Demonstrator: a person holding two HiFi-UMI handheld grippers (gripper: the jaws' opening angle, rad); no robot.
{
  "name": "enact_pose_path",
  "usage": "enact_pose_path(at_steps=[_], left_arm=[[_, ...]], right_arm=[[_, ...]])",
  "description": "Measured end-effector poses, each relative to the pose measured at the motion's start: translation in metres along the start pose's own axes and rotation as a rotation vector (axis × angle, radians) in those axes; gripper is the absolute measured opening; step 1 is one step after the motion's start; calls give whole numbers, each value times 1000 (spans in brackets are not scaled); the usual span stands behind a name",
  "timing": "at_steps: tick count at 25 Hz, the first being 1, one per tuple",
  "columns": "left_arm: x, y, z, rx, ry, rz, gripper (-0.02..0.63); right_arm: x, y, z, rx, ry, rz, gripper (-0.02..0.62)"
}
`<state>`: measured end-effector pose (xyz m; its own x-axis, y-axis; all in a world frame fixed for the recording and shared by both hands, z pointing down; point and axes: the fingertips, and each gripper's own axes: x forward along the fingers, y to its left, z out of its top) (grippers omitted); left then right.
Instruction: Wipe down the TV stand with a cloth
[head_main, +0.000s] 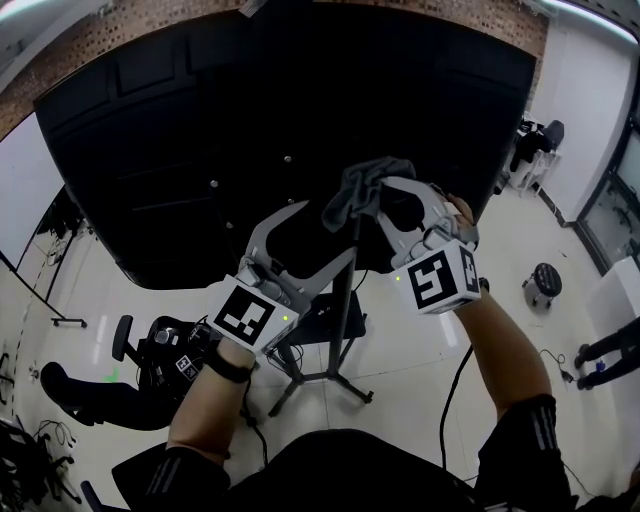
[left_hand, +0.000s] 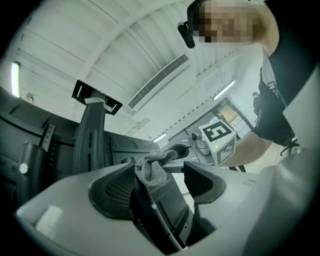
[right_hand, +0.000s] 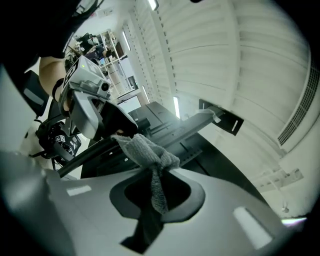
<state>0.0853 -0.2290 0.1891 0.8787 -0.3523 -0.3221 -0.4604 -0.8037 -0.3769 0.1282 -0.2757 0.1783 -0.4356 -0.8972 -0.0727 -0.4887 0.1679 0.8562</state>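
Cloth (right_hand: 148, 151), grey, crumpled, pinched in right tongs (right_hand: 159, 176)

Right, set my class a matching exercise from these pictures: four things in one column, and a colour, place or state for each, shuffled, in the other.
Things:
1. cloth
2. left claw
3. right claw
4. stool

Descriptions:
A. open, jaws apart
B. grey and bunched up
C. on the floor, far right in the head view
D. shut on the cloth

Pairs: 1-B, 2-A, 3-D, 4-C
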Motion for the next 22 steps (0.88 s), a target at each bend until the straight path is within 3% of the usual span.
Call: enact_pose_path(at_steps=[4,14,22], left_arm=[[24,-2,5,18,2,-5,333],[58,-11,-23,-31,61,17,333],[75,-27,-32,-29,79,14,333]], right_arm=[[6,-20,-16,15,2,-10,34],[43,-35,-70,86,19,42,32],[23,-51,-110,107,36,24,32]])
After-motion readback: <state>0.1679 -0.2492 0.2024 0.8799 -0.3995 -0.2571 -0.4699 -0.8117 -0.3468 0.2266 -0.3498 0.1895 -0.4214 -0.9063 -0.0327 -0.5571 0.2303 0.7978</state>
